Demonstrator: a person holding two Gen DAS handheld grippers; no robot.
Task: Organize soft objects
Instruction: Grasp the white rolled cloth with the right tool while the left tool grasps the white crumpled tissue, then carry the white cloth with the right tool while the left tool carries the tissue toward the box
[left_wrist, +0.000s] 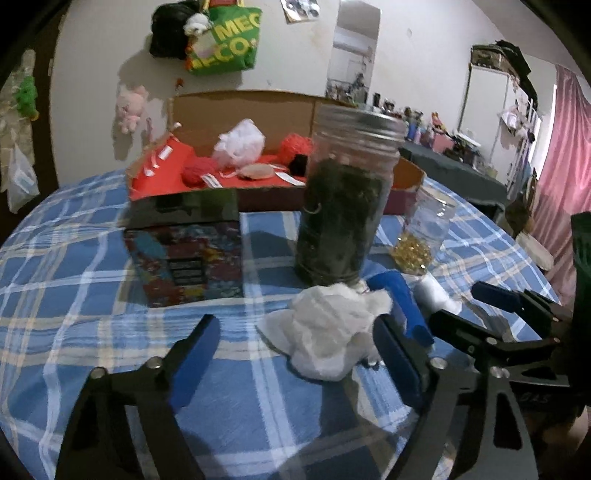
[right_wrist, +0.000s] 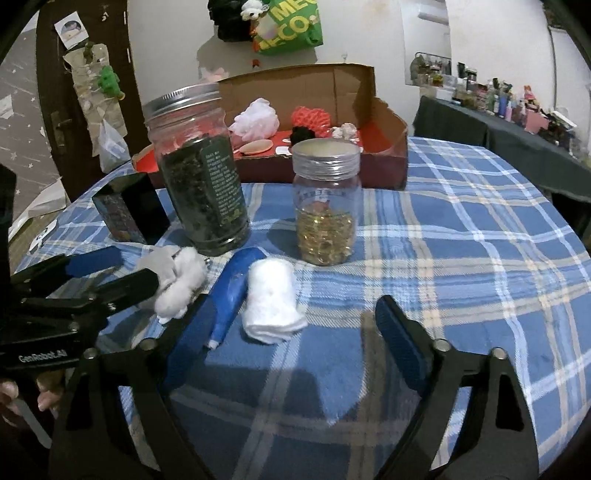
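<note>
- Blue plaid tablecloth (right_wrist: 461, 229) spread over the whole table, with everything resting on it.
- Left gripper (left_wrist: 295, 343) held low over the cloth, jaws spread wide, blue pads touching nothing; crumpled white cloth (left_wrist: 328, 328) lay between them, nearer the right-hand finger, not pinched.
- Same white cloth lay just in front of the tall jar of dark leaves (left_wrist: 340, 206), touching or nearly touching its base.
- Right gripper (right_wrist: 291, 328) also held low, jaws spread, nothing pinched; rolled white cotton wad (right_wrist: 271, 299) sat between the fingers, closer to the left-hand one and clear of both pads.
- Blue tube (right_wrist: 232, 291) lay slanted just beside that wad, white tip pointing towards the camera, close against the inside of the left-hand finger; whether actually touching could not be told.
- Smaller jar with golden beads (right_wrist: 325, 206), metal lid on, stood upright behind the wad, apart from it.
- Dark printed box (left_wrist: 184, 240) stood left of the tall jar, near it, not touching.
- Open cardboard box with red lining (right_wrist: 384, 155) sat at the far side of the table, holding a white mesh puff (right_wrist: 256, 118), an orange mesh puff (right_wrist: 312, 116) and a few smaller soft pieces.
- Green bag (left_wrist: 225, 40) hung on the wall behind, beside a black bundle.
- Fingers of a person (right_wrist: 44, 398) just visible at the lower left edge of the right wrist view, under the left gripper's handle.
</note>
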